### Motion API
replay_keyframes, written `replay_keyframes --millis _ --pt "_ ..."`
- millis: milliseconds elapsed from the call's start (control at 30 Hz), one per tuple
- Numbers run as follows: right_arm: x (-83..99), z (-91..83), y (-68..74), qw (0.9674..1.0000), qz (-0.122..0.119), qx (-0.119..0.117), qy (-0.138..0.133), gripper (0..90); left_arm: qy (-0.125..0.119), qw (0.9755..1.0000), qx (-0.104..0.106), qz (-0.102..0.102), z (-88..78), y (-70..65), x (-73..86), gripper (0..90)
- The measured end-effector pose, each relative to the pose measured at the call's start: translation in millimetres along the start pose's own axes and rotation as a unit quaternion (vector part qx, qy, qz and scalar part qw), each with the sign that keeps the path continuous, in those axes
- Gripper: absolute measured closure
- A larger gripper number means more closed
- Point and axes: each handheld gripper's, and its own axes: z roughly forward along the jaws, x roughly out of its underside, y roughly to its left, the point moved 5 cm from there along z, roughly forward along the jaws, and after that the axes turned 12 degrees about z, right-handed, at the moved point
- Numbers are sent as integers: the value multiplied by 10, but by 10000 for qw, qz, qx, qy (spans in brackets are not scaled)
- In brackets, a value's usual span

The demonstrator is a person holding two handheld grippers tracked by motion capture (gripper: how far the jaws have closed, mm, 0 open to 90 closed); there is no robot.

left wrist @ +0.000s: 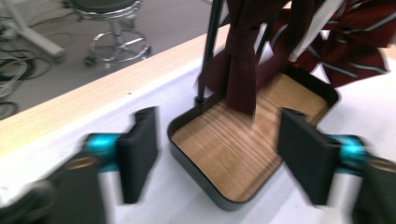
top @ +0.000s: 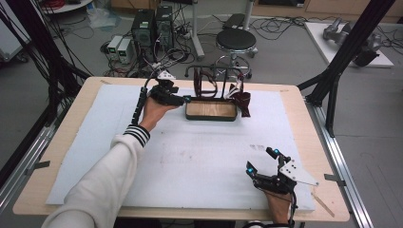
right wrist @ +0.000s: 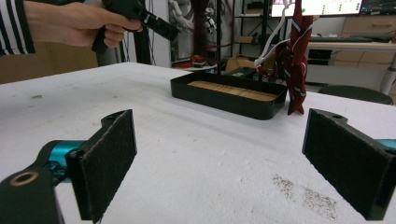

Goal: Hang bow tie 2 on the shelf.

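A black tray [top: 210,117] with a wooden floor stands at the far middle of the white mat, under a thin black rack. Dark red striped ties [top: 243,100] hang from the rack. My left gripper [top: 186,99] is at the tray's left end, open. In the left gripper view its jaws [left wrist: 222,149] straddle the near corner of the tray [left wrist: 171,140] with nothing between the pads, and a tie [left wrist: 240,70] hangs just ahead. My right gripper [top: 261,159] rests open near the front right of the mat. Its jaws [right wrist: 219,158] face the tray [right wrist: 224,100] and the ties [right wrist: 296,60] from afar.
The white mat [top: 190,156] covers most of the wooden table [top: 304,118]. Beyond the far edge stand a black stool [top: 236,40] and computer cases [top: 152,26] with cables. A black frame post [top: 349,47] rises at the right.
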Motion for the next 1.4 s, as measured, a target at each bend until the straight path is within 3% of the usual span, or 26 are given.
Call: replay_keyframes --millis 167,267,533,633,800,933,1100,1200,1400 --pt "-1 -18 5 9999 -20 -15 -102 90 -307 9992 235 66 -109 42 43 168" --pt "-3 -38 5 9998 -35 -18 -208 90 -561 9981 215 126 -225 34 65 167" --pt "-6 -36 0 9997 -49 -8 -223 91 -1268 9905 257 466 -798 -102 218 167" --pt "-3 -33 7 9998 -55 12 -203 91 -1498 9867 170 606 -1059 -169 342 167" --pt "1 -30 12 9998 -73 40 -176 91 -1654 9831 -40 786 -1384 -245 610 168" --pt "1 -29 14 9998 -70 67 -162 91 -1748 9808 -271 818 -1608 -306 876 168" --pt "1 -26 11 9998 -66 80 -156 90 -1853 9797 -432 627 -1813 -378 1234 171" --pt "2 -20 10 9998 -56 110 -137 90 -1979 9777 -542 455 -1914 -415 1398 169" --pt "0 -14 9 9998 -83 153 -123 90 -2075 9742 -726 509 -2006 -494 1573 168"
